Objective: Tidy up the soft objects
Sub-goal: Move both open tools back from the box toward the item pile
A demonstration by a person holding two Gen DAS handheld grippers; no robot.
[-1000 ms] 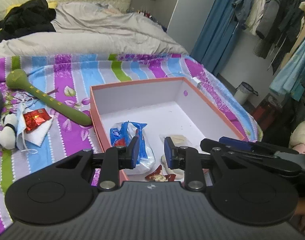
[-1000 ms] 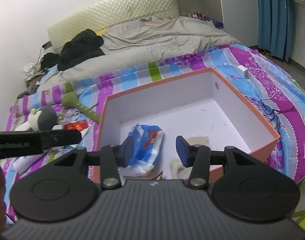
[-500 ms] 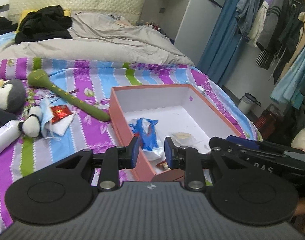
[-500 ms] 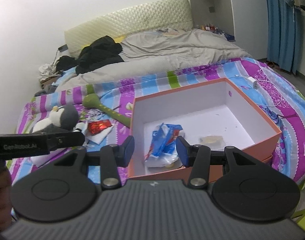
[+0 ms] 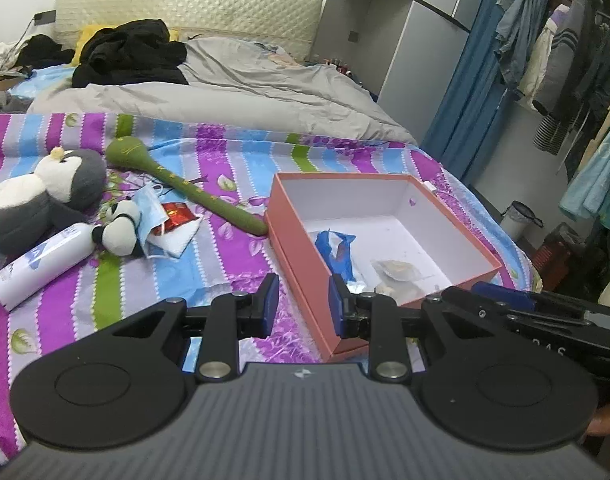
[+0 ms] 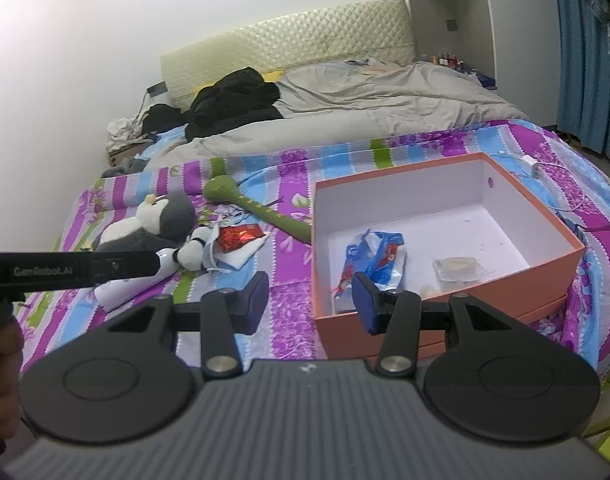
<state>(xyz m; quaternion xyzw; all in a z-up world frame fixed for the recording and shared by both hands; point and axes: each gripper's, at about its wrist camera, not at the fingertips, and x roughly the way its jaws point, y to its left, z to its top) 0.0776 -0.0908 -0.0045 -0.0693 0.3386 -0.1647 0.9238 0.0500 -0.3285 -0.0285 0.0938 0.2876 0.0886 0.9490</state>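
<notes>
An orange box (image 5: 289, 216) (image 6: 561, 224) with a white inside lies on the striped bed sheet; in it are a blue-white plastic packet (image 5: 337, 248) (image 6: 375, 258) and a small clear pouch (image 6: 459, 266). Left of it lie a green stick-shaped soft toy (image 5: 193, 192) (image 6: 261, 208), a grey-white penguin plush (image 5: 37, 196) (image 6: 145, 224), a small panda plush (image 5: 121, 228), a face mask with a red wrapper (image 5: 173, 216) (image 6: 239, 236) and a white bottle (image 5: 41, 264). My left gripper (image 5: 301, 306) and right gripper (image 6: 311, 300) are open and empty, held back above the box's near corner.
A grey duvet (image 5: 233, 92) and black clothes (image 5: 133, 54) lie at the head of the bed. A white charger and cable (image 6: 535, 166) lie behind the box. Hanging clothes (image 5: 565, 48) and a blue curtain stand at the right, with a bin (image 5: 519, 216) on the floor.
Both grippers have pulled back and up from the box, so the toys on the left have come into view. Both jaws have opened wider.
</notes>
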